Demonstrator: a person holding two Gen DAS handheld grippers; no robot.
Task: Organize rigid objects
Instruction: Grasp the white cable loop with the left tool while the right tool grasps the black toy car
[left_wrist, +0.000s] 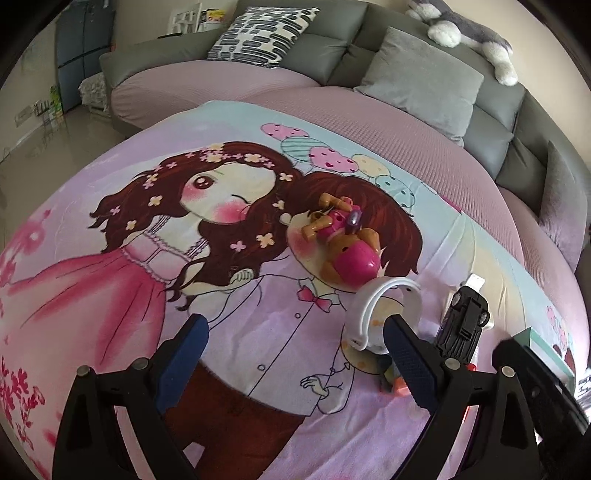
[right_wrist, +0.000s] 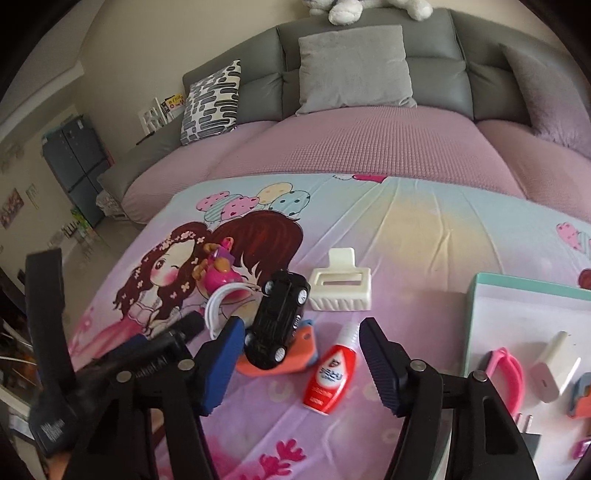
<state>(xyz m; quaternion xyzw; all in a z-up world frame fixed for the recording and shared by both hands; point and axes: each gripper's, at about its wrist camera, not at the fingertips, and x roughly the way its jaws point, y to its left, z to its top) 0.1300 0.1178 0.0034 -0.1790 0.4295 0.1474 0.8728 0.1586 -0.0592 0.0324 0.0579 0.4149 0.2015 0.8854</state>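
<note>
My left gripper (left_wrist: 295, 343) is open and empty above the cartoon bedsheet; a white band (left_wrist: 373, 314) lies by its right finger. A pink and tan toy figure (left_wrist: 343, 243) lies ahead of it. A black toy car (left_wrist: 465, 321) rests to the right. In the right wrist view, my right gripper (right_wrist: 299, 354) is open and empty. The black toy car (right_wrist: 277, 321) lies on an orange piece (right_wrist: 295, 362) by its left finger. A red and white bottle (right_wrist: 332, 373) lies between the fingers. A white holder (right_wrist: 341, 288) sits further ahead.
A teal-rimmed white tray (right_wrist: 517, 295) at the right holds a pink clip (right_wrist: 511, 373), a white charger (right_wrist: 554, 365) and other small items. A grey sofa (right_wrist: 369, 62) with cushions stands behind. The left gripper body (right_wrist: 110, 354) shows at the left.
</note>
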